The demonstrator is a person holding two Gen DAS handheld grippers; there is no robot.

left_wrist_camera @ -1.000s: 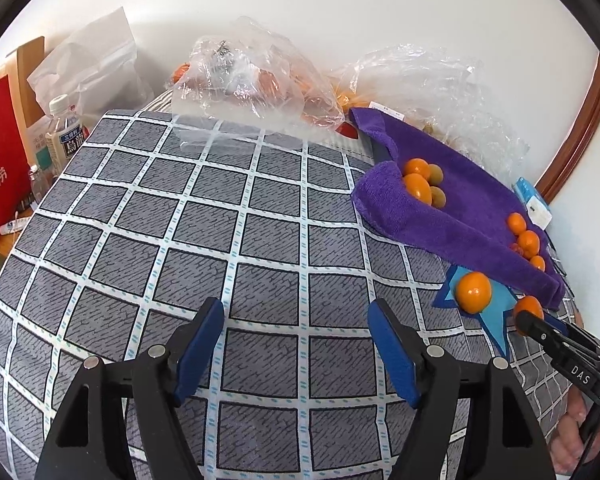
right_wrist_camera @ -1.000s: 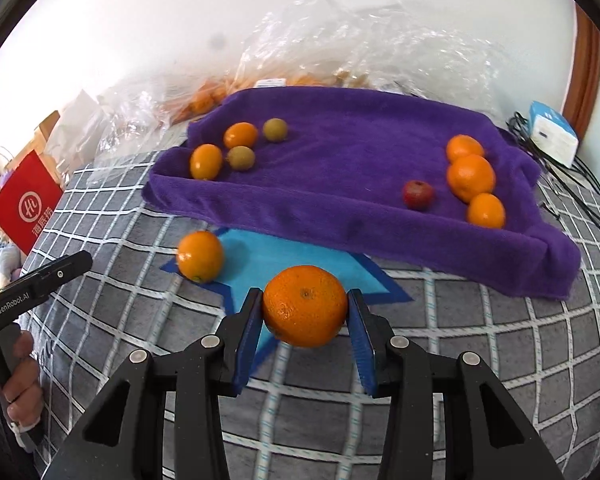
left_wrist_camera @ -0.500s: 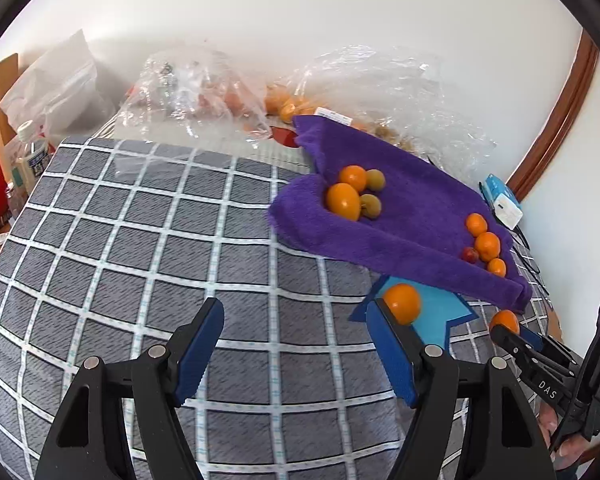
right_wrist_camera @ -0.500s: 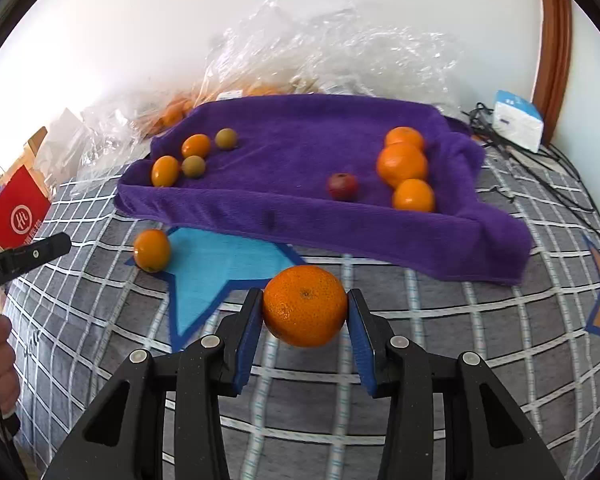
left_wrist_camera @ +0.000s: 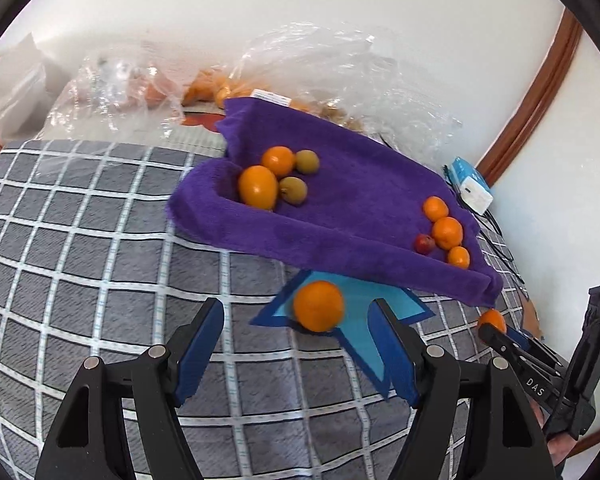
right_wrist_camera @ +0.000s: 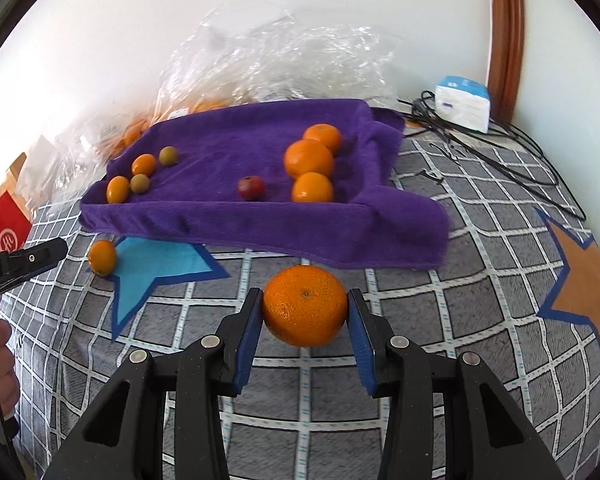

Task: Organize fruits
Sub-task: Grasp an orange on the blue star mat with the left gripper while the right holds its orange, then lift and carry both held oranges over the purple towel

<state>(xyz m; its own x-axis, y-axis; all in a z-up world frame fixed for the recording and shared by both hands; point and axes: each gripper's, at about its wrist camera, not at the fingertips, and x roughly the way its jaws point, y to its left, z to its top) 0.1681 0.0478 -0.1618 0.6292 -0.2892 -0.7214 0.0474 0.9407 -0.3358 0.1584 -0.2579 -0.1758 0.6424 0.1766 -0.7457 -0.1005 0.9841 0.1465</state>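
Note:
My right gripper is shut on a large orange, held above the checked cloth just in front of the purple towel tray. The tray holds three oranges and a small red fruit at its right, and two small oranges and two green fruits at its left. My left gripper is open, with a loose orange on the blue star patch just ahead between its fingers. The tray also shows in the left wrist view.
Clear plastic bags of fruit lie behind the tray against the wall. A white-blue box and black cables sit at the back right. A red bag is at the far left. An orange star patch marks the cloth at right.
My left gripper swung right and closer to the loose orange on the blue star. My right gripper moved right along the tray's front, still holding its orange.

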